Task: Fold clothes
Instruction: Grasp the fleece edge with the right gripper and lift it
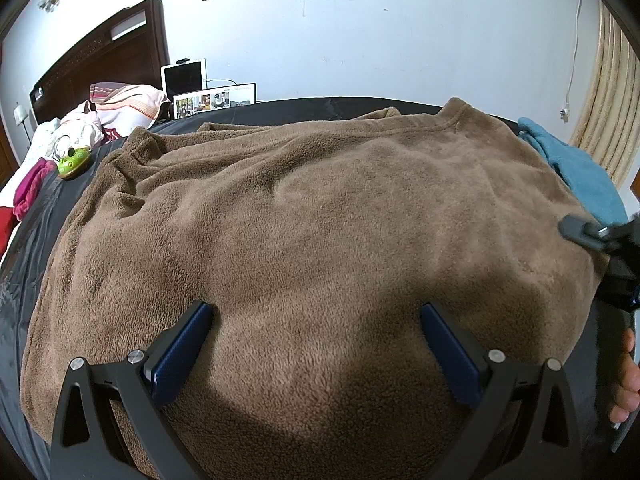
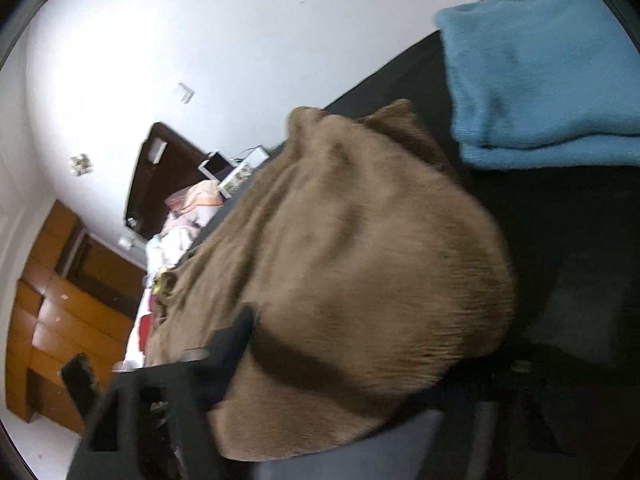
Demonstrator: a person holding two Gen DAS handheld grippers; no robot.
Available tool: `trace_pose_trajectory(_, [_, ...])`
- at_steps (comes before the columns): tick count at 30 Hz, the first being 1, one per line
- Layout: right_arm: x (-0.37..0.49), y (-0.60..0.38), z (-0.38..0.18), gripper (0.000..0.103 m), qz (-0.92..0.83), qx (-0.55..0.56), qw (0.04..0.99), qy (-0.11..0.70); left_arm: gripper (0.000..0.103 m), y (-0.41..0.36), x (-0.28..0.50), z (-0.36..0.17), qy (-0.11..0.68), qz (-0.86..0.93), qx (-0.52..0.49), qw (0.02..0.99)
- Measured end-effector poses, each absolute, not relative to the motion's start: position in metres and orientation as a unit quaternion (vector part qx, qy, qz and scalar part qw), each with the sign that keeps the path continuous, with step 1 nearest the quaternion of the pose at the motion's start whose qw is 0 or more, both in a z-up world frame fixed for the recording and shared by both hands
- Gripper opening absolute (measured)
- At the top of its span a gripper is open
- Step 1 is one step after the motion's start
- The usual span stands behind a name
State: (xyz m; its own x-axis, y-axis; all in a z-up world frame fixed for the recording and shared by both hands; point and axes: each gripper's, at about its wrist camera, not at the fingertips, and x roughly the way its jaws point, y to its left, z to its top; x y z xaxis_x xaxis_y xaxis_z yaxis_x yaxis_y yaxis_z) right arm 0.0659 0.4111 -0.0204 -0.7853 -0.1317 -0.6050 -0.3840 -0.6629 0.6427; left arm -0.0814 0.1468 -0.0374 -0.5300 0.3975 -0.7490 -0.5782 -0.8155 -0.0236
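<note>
Spread left fingers hover over the brown fleece garment — right fingers also spread, blurred.

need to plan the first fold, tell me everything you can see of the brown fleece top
The brown fleece top is thick, fuzzy fabric spread mostly flat on the dark sheet, neckline at the far edge, a rumpled sleeve at far left. The open left gripper sits over its near hem, fingers resting on the pile. The right gripper is at its right edge; blur hides whether it grips. A blue towel lies beyond its far right corner.
</note>
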Motion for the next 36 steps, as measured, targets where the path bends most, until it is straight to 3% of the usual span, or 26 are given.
trace_pose_trajectory(8, [0.075,0.405,-0.008,0.044,0.875,-0.301,0.075,0.372,0.103,0.147,-0.081,-0.037,0.112,0.868,-0.394,0.281])
trace_pose_trajectory(14, [0.073,0.393,0.010,0.044,0.896,-0.287,0.081,0.329,0.103,0.143,-0.080,-0.033,0.091,0.875,-0.389,0.273])
trace_pose_trajectory(29, [0.069,0.395,0.014,0.044,0.896,-0.289,0.078,0.329,0.103,0.127,-0.087,-0.024,0.061,0.887,-0.384,0.250])
trace_pose_trajectory(36, [0.068,0.379,0.029,0.044,0.916,-0.279,0.088,0.276,0.103,0.125,-0.091,-0.024,0.064,0.885,-0.388,0.249])
